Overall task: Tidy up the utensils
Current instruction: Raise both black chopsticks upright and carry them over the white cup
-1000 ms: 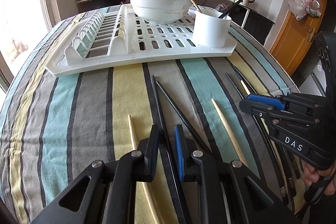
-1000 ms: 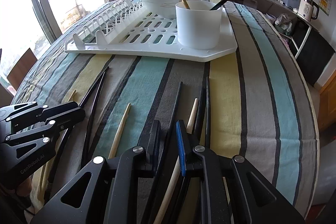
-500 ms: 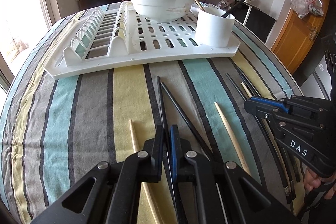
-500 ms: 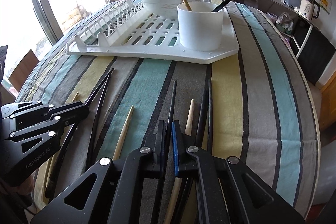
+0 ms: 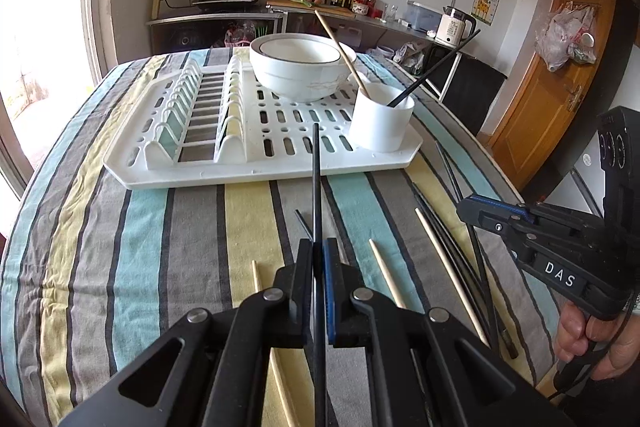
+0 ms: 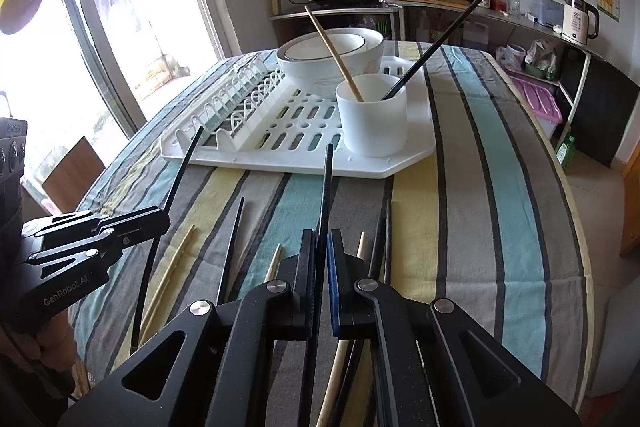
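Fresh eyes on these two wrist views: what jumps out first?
Each gripper is shut on one black chopstick lifted off the striped tablecloth: the left gripper and the right gripper. More black and wooden chopsticks lie loose on the cloth below them. Behind sits a white drying rack with a white cup, holding two chopsticks, beside a bowl.

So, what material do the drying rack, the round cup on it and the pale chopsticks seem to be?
Drying rack: white moulded plastic, slotted, semi-gloss. Cup: likely plastic too, matte white, though ceramic is possible. Pale chopsticks: probably wood or bamboo, tan and unvarnished.
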Motion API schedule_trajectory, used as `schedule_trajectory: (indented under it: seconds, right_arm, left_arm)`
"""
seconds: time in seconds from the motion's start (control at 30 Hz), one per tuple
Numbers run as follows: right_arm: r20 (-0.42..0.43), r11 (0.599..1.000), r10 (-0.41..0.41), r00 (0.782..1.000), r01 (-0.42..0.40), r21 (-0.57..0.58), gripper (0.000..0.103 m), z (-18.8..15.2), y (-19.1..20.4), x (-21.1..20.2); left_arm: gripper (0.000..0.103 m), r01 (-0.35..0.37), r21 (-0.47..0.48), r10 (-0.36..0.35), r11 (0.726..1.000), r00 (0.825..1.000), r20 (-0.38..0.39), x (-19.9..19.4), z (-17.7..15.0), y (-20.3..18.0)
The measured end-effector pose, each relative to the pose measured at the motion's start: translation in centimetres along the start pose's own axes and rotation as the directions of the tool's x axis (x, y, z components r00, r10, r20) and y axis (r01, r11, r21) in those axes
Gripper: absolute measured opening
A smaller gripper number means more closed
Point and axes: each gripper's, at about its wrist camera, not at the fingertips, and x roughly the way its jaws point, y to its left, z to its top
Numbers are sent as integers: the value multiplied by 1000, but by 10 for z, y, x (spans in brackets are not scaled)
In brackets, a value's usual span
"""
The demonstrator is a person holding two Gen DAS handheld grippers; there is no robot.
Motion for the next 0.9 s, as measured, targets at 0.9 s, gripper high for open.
schedule_trajectory:
  seconds: [0.9]
  right_arm:
    - [232, 999, 43, 972, -43, -8, 5, 20, 5, -77]
  left_arm:
    - [6, 68, 62, -79, 996, 978, 192, -78, 24, -20]
